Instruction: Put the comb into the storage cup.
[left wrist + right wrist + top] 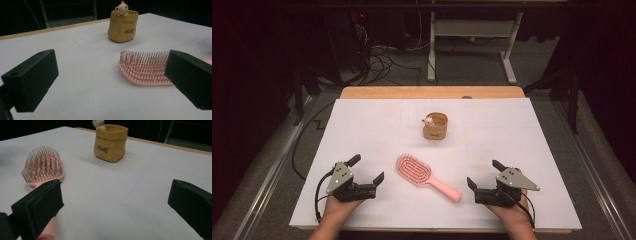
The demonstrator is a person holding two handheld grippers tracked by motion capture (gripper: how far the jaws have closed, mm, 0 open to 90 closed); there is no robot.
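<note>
One small container stands on the white table cover (362,125): a tan pouch-like pot (435,126) set back of centre, upright, with a cream-coloured animal figure (428,120) perched at its rim on the person's left side. In the left gripper view the figure peeks over the top edge of the pot, and dark script is printed on the pot's front wall; what else lies inside cannot be made out. Nearer the person lies a pink hairbrush (424,176), bristles up, its oval head toward the left and its handle slanting down toward the right gripper (485,174). The brush sits flat between the two grippers, touching neither, and is apart from the pot with bare cover between them. The left gripper (366,168) rests near the front left of the cover with its jaws spread wide and nothing between them; in its own view the brush head sits just beyond its jaw on that view's right. The right gripper is likewise spread and holds nothing, and in its view the brush handle passes behind the jaw on that view's left. Bare white surface runs on every side of the pot, out to both side edges and back to the wooden strip (432,92) of tabletop showing past the far edge.
</note>
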